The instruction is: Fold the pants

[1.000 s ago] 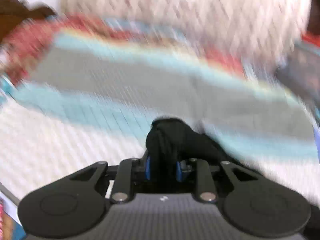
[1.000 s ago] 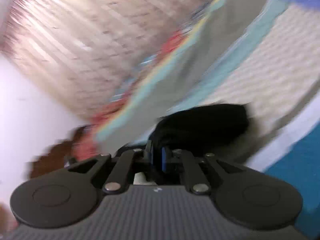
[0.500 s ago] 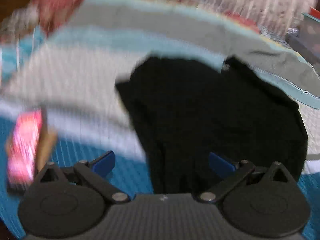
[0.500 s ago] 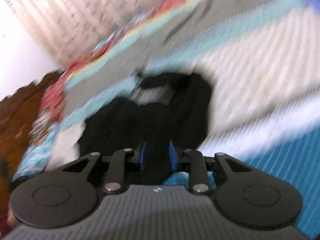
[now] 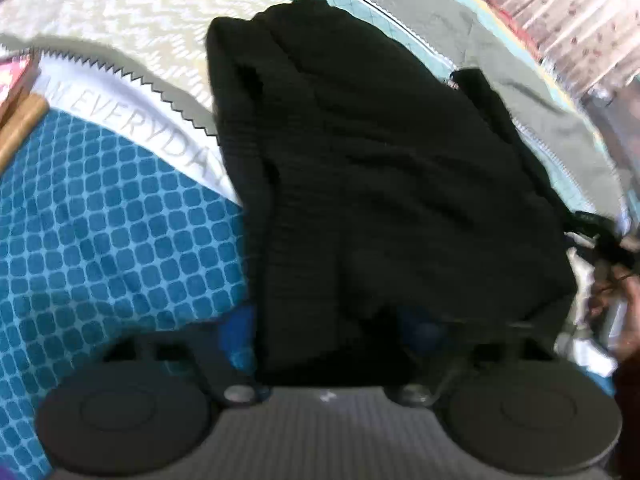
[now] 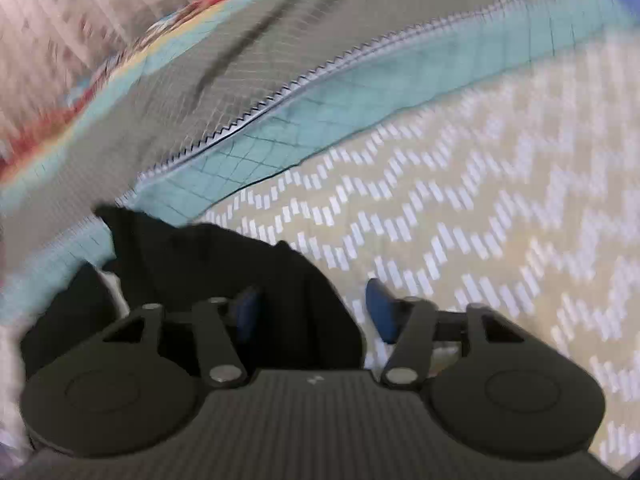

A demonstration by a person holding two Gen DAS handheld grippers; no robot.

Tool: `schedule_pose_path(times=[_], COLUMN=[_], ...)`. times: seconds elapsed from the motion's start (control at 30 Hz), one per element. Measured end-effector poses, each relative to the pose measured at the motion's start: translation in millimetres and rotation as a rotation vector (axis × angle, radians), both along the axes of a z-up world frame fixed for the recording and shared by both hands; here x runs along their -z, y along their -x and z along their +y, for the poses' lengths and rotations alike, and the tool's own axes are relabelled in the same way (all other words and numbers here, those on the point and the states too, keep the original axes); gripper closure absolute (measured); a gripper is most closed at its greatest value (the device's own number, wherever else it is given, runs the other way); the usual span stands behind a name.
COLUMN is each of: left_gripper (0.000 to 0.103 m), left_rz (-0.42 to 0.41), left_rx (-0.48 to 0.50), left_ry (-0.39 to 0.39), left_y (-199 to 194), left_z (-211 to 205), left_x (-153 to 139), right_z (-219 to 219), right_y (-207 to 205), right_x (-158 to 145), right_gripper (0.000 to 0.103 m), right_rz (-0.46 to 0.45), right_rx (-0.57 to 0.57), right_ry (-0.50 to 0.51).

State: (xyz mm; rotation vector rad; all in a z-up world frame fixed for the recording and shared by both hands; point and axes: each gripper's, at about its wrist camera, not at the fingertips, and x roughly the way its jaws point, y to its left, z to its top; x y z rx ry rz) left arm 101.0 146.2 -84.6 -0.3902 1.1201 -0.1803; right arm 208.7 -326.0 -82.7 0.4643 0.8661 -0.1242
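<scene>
The black pants (image 5: 380, 168) lie in a folded bundle on the patterned bedspread (image 5: 100, 240). My left gripper (image 5: 332, 328) is open at the bundle's near edge, with the cloth lying between and over its blue pads (image 5: 236, 328). In the right wrist view a corner of the pants (image 6: 224, 264) lies over the left side of my right gripper (image 6: 314, 312). That gripper is open, its blue pads (image 6: 380, 308) spread apart, with cloth between them but not pinched.
The bedspread has blue-check, white lettered, chevron (image 6: 480, 220) and teal (image 6: 360, 92) bands. A wooden piece (image 5: 20, 128) and a pink box lie at far left. The other hand (image 5: 620, 300) shows at the right edge. A curtain (image 5: 580, 12) hangs behind.
Both grippers have let go of the pants: the left opened half a second ago, the right just now. The bundle has come down onto the bed and both grippers have dropped low beside it.
</scene>
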Motion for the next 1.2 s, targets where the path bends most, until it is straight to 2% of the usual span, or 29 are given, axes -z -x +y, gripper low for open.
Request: schedule_pose_path(times=[0.03,0.07,0.1,0.13,0.23,0.27,0.3,0.4,0.43,0.47,0.53,0.6,0.63,0.67,0.73,0.83,0.9,1.03,1.1,1.17,1.2], left_gripper=[0.055,0.064,0.075,0.091,0.091,0.091,0.091,0.091,0.091,0.09,0.082,0.061,0.043,0.033,0.027,0.025,0.023,0.018,0.018,0.017,0.016], left_rz=[-0.003,-0.01,-0.024,-0.033,-0.058,-0.062,-0.063,-0.063,-0.056,-0.046,-0.014,0.008,0.009,0.011,0.015,0.047,0.066,0.079,0.091,0.094,0.097], left_rx=[0.01,0.008,0.011,0.008,-0.019,-0.025,-0.033,-0.076,-0.09,-0.095,-0.122,-0.133,-0.127,-0.125,-0.113,-0.1,-0.108,-0.104,-0.1,-0.098,-0.098], left_ry=[-0.019,-0.025,-0.021,-0.024,0.017,0.022,0.027,-0.011,-0.019,-0.009,0.001,-0.035,-0.038,-0.037,-0.025,-0.038,-0.068,-0.113,-0.135,-0.14,-0.14], left_y=[-1,1,4,6,26,33,42,66,72,74,73,74,73,73,75,77,76,70,66,64,63], left_z=[-3,-4,-2,0,29,39,50,79,88,93,96,94,92,88,78,64,55,43,40,39,39], left_x=[-2,-5,-10,-19,-38,-42,-46,-54,-53,-52,-47,-42,-39,-38,-33,-21,-17,-13,-12,-11,-10], right_z=[0,-6,-15,-27,-46,-49,-50,-48,-45,-43,-48,-72,-79,-86,-97,-103,-95,-72,-48,-15,-5], right_y=[7,20,31,54,132,158,184,253,272,289,297,296,285,272,239,177,134,80,64,62,65], right_x=[-11,-30,-49,-74,-125,-133,-136,-117,-107,-98,-84,-73,-69,-66,-61,-51,-42,-17,-6,-11,-15], right_gripper=[0.093,0.093,0.093,0.093,0.093,0.092,0.092,0.075,0.05,0.033,0.032,0.032,0.032,0.032,0.033,0.037,0.043,0.049,0.057,0.059,0.059], right_rz=[-0.02,-0.092,-0.172,-0.261,-0.413,-0.426,-0.417,-0.31,-0.281,-0.254,-0.205,-0.209,-0.23,-0.24,-0.25,-0.228,-0.183,-0.091,-0.036,-0.086,-0.128], right_rx=[0.021,0.049,0.083,0.123,0.164,0.161,0.152,0.069,0.053,0.085,0.191,0.28,0.309,0.327,0.306,0.227,0.171,0.076,0.008,-0.107,-0.158], right_ry=[-0.027,-0.059,-0.088,-0.114,-0.067,-0.052,-0.051,-0.075,-0.051,0.014,0.102,0.061,0.037,0.028,0.014,0.033,0.086,0.198,0.237,0.281,0.254])
